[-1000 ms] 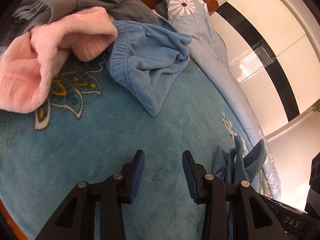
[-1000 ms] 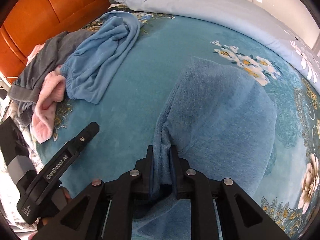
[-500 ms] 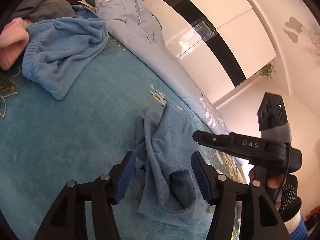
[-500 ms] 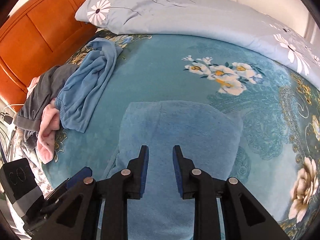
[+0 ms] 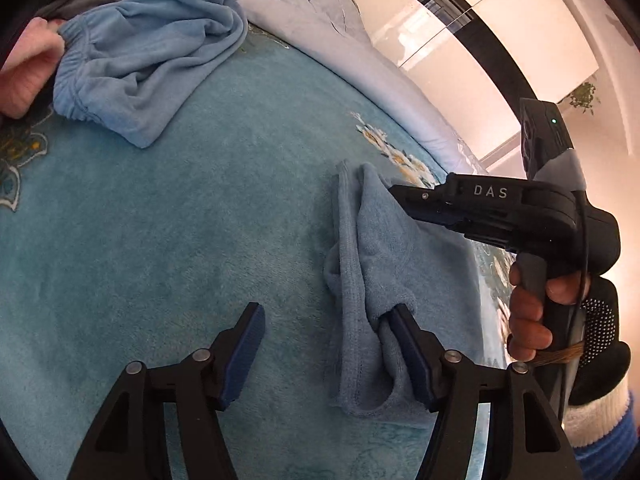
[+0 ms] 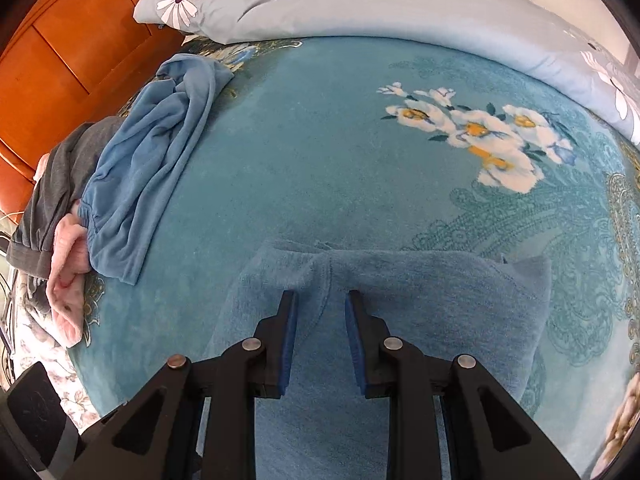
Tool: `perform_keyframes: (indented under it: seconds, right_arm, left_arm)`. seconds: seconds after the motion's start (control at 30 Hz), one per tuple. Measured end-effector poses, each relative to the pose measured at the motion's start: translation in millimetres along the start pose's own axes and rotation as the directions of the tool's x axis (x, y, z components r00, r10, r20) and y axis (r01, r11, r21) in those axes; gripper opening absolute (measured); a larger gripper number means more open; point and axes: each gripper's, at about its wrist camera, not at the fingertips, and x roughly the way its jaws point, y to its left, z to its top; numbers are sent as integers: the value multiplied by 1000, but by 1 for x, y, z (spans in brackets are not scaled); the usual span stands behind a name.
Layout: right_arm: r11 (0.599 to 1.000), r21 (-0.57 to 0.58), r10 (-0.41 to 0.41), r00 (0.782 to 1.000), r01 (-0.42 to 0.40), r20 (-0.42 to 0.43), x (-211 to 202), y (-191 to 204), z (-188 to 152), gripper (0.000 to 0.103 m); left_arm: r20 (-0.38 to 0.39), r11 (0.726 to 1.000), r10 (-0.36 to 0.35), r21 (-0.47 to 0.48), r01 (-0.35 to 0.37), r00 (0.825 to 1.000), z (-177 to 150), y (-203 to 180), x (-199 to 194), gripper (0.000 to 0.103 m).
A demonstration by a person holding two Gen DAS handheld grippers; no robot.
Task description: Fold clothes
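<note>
A folded dusty-blue fleece garment [image 6: 420, 300] lies on the teal floral blanket [image 6: 320, 152]; it also shows bunched in the left wrist view [image 5: 372, 264]. My right gripper [image 6: 320, 300] is open just above its near fold, empty. My left gripper [image 5: 328, 316] is open wide; its right finger [image 5: 404, 332] touches the garment's edge, with a fold lying between the jaws. The right gripper body [image 5: 500, 208] hovers over the garment's far side.
A pile of clothes sits to the left: light-blue pants [image 6: 152, 160], a pink fleece piece [image 6: 68, 272] and a grey garment [image 6: 52, 184]. A pale floral duvet [image 6: 360, 4] lies along the far edge. An orange wooden headboard [image 6: 60, 40] stands behind.
My right gripper let go of the blue garment, which now lies flatter, and opened further. My left gripper swung right from the clothes pile to the garment's edge.
</note>
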Motion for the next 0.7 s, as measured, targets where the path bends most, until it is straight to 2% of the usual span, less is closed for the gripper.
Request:
perform_keyframes:
  seconds: [0.1,0.17,0.2,0.23,0.3,0.4,0.43,0.5,0.57,0.67,0.7]
  right_arm:
    - [999,-1,39,996,-39,81,-34,-2,-16,25]
    - [998,-1,69,987,-69,146,-64,-7,-45,33]
    - [996,20,78,983,-82,164,-72,-16,-63,45]
    - [995,41,86,979,-95,182,-80,-24,-81,52]
    - [982,122,121,978,-143,172,-81,-43,-111,53]
    - [936,273,193,973,-222,130,-70,-73,-151,53]
    - [911,320,229,965,-258,127,-66,-82,-162,53]
    - [846,388,330,931,-365,156,-57,-91,-174,53]
    - [801,430,376,909,-417,181,-51,-93,-182,53]
    - [804,409,381,902,-431,200,-49,-82,-185,54]
    - [808,402,381,902,-431,201,-49,-78,-185,54]
  left_arm:
    - [65,998,-66,11,65,996,3,-1,-15,69]
    - [130,984,-176,1,177,976,6,3,-29,69]
    - [159,972,-229,-15,234,960,5,7,-36,69]
    - [180,963,-257,-38,268,950,5,12,-39,69]
    - [212,947,-287,-82,309,934,6,22,-42,69]
    - [244,928,-315,-124,352,917,7,33,-42,69]
    - [254,920,-328,-133,369,910,8,36,-43,69]
    - [275,902,-354,-153,404,894,8,43,-45,69]
    - [290,862,-418,-173,477,861,7,51,-46,70]
    - [308,791,-504,-212,574,807,6,63,-43,72]
    - [311,783,-511,-215,583,801,7,64,-42,73]
